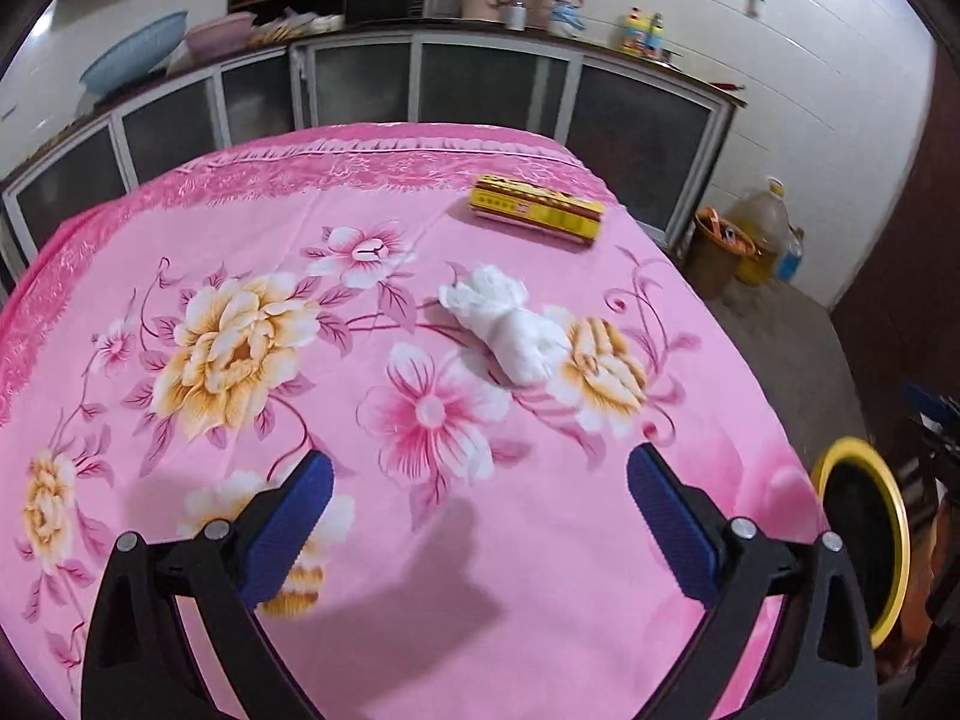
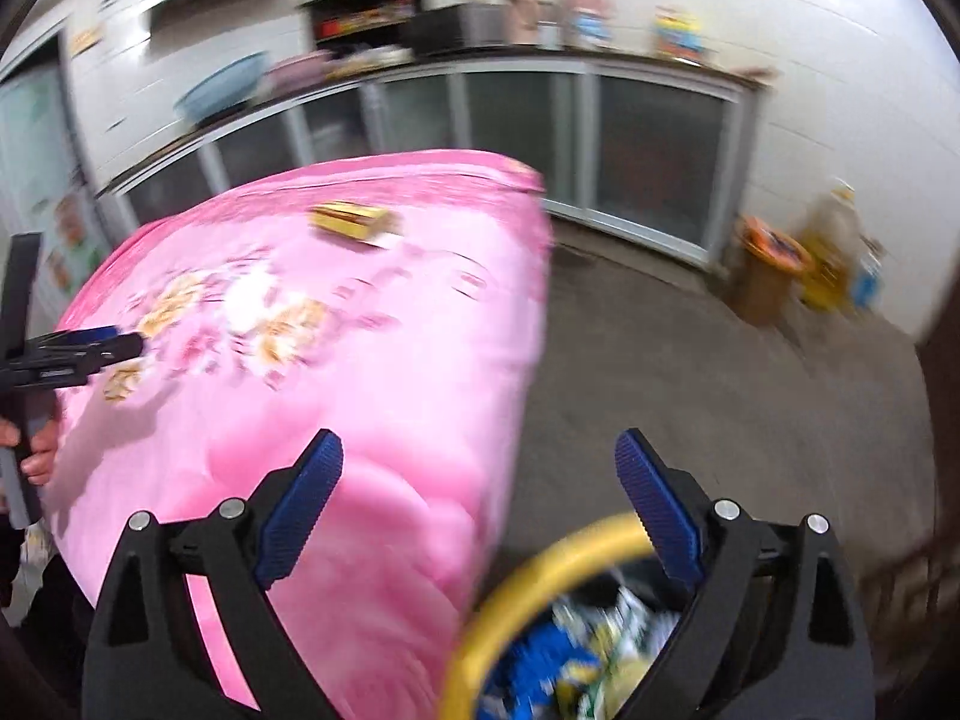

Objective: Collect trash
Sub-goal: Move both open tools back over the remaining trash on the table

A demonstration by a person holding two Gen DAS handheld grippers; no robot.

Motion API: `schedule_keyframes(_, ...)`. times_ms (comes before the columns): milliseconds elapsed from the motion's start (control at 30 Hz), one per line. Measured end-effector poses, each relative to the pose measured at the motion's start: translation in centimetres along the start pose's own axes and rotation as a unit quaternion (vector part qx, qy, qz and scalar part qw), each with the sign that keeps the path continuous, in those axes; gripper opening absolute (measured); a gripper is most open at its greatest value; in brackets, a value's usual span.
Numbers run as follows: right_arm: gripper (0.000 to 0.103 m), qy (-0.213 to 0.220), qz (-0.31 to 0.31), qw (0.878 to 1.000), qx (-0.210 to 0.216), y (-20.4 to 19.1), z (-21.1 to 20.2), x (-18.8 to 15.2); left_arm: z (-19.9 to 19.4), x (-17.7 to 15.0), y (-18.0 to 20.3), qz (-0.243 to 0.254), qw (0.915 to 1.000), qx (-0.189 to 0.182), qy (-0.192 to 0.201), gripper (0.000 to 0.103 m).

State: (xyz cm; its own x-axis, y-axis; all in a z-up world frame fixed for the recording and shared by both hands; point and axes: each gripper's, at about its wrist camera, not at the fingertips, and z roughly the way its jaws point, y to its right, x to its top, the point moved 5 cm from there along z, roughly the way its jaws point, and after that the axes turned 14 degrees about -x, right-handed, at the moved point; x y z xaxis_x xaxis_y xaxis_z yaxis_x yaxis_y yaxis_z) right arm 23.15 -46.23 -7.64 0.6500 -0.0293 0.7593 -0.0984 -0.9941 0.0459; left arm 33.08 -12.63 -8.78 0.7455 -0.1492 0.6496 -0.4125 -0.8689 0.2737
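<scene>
In the left wrist view the left gripper [image 1: 480, 489] stands with its jaws spread wide and nothing between them, its ribbed blue pads [image 1: 298, 525] angled down over a table draped in a pink flowered cloth [image 1: 210, 312]. Ahead of the jaws and a little toward the right-hand finger lies a crumpled white tissue [image 1: 507, 324], a soft, twisted wad resting on the cloth. It looks very light and fully compressible, so a pinch across its thicker middle should hold it; the frayed end would likely tear or slip. Farther ahead of the jaws, beyond the tissue, a long yellow box [image 1: 537, 215] lies on its side: stiff printed card with flat faces, best taken across its narrow width. Outside the right-hand finger, off the table's edge, sits a yellow-rimmed bin [image 1: 873, 540].

The right wrist view is smeared by motion. The right gripper [image 2: 480, 495] also has its jaws wide apart and empty. The bin's yellow rim [image 2: 522, 594] curves below and between the fingers, with what seems to be blue, white and yellow wrappers [image 2: 576, 654] inside (too blurred to name). The box shows far ahead of the left-hand finger, and the left gripper enters at the far left edge.
</scene>
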Motion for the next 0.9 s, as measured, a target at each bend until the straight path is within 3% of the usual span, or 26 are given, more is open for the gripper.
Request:
schedule_keyframes(233,0.088,-0.015,-0.109,0.994,0.011,-6.1,7.5,8.2,4.1,1.9,-1.0,-0.068,0.9970,-0.020,-0.031,0.095)
schedule_keyframes(400,0.088,-0.034,-0.206,0.978,0.024,-10.6,12.6,12.6,6.5,2.9,-2.0,-0.110,0.9922,-0.019,-0.056,0.095)
schedule_keyframes(533,0.087,-0.049,-0.265,0.962,0.034,-13.7,15.7,14.8,8.2,3.2,-3.4,-0.166,0.9823,-0.026,-0.084,0.095)
schedule_keyframes(800,0.088,-0.094,-0.332,0.938,0.041,-18.1,21.9,17.8,10.8,3.5,-4.2,-0.203,0.9718,-0.025,-0.116,0.095)
schedule_keyframes(900,0.088,-0.122,-0.331,0.934,0.056,-18.4,24.1,17.9,11.5,4.1,-4.2,-0.200,0.9726,-0.025,-0.117,0.095)
